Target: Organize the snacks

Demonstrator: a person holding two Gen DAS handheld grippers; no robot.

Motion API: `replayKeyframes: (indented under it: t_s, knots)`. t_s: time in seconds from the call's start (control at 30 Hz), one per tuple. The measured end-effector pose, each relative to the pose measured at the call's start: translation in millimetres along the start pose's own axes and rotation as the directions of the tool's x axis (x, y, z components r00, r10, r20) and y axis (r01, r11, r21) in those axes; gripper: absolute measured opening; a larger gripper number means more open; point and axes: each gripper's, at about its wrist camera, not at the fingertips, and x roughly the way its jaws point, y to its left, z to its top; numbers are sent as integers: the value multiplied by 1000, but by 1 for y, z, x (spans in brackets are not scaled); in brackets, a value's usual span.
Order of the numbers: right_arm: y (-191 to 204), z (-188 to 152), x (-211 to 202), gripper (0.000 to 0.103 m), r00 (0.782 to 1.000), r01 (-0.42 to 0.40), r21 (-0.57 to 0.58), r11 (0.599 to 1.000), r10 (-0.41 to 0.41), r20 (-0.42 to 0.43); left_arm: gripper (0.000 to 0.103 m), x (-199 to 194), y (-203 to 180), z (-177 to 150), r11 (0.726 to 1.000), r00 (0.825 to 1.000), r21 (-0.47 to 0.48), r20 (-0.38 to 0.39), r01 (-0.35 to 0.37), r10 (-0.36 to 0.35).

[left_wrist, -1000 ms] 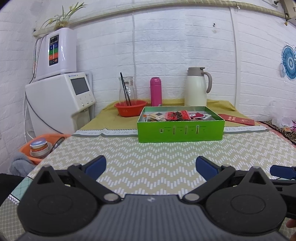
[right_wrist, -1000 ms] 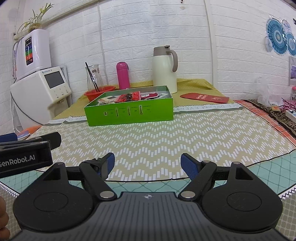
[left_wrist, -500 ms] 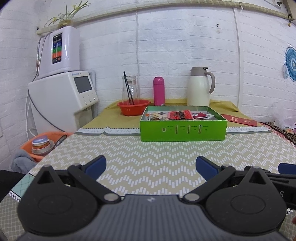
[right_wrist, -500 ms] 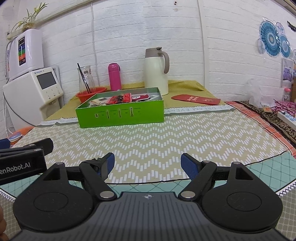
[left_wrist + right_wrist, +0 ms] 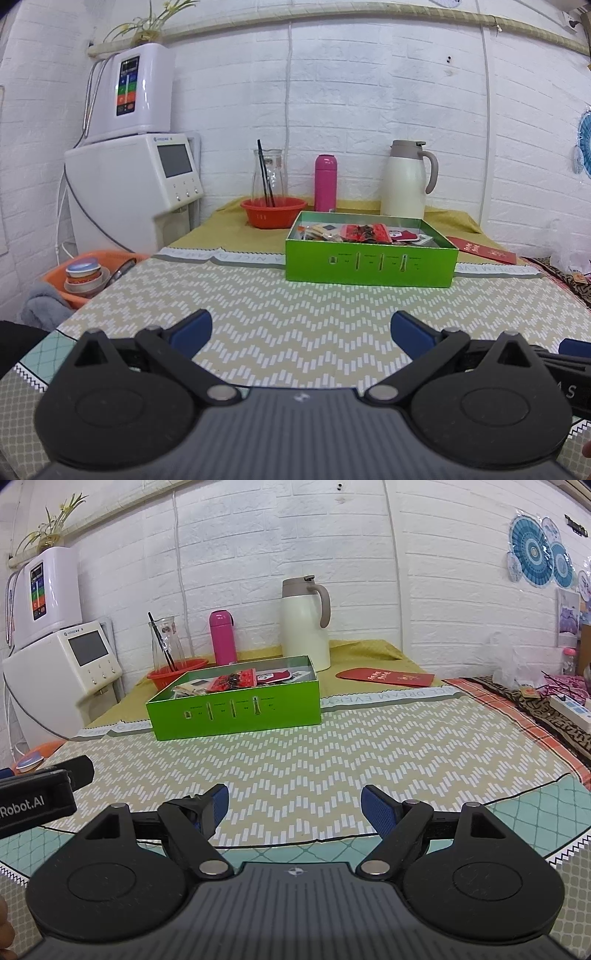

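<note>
At the far left of the left wrist view, a white water dispenser with a grey screen (image 5: 136,184) is being shown, with an orange plastic basin of tins (image 5: 88,275) sitting low beside it. Toward the centre, a red plastic bowl (image 5: 273,212) is being shown on a mustard-yellow cloth, with a clear glass carafe holding black sticks (image 5: 269,177) and a pink cylindrical flask (image 5: 325,182) standing behind it against the white brick wall. Right of centre, the open green cardboard box (image 5: 371,264) is being displayed on the surface covered by a beige zigzag-patterned cloth (image 5: 295,317); the assorted snack packets (image 5: 364,233) are lying inside it. A cream thermos jug with a grey handle (image 5: 404,181) is standing behind the box, and a flat red envelope (image 5: 482,249) is lying to its right. In the lower part of the frame, the left gripper (image 5: 301,328) is being held above the near cloth with its blue-padded jaws spread wide and nothing between them.

In the right wrist view, part of the left gripper's black body is being shown at the lower left edge. The green box (image 5: 236,709) is being shown left of centre, well apart from the right gripper (image 5: 295,805) in the lower middle, whose jaws are likewise being held spread and empty above the cloth.
</note>
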Motion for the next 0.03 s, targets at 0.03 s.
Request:
replayKeyframes:
  t_s: [0.03]
  knots:
    - [0,0,0,103,1000,1,1,1000,-1,1,103,-1,-1,-1,1000,1000,4,1,-3,3]
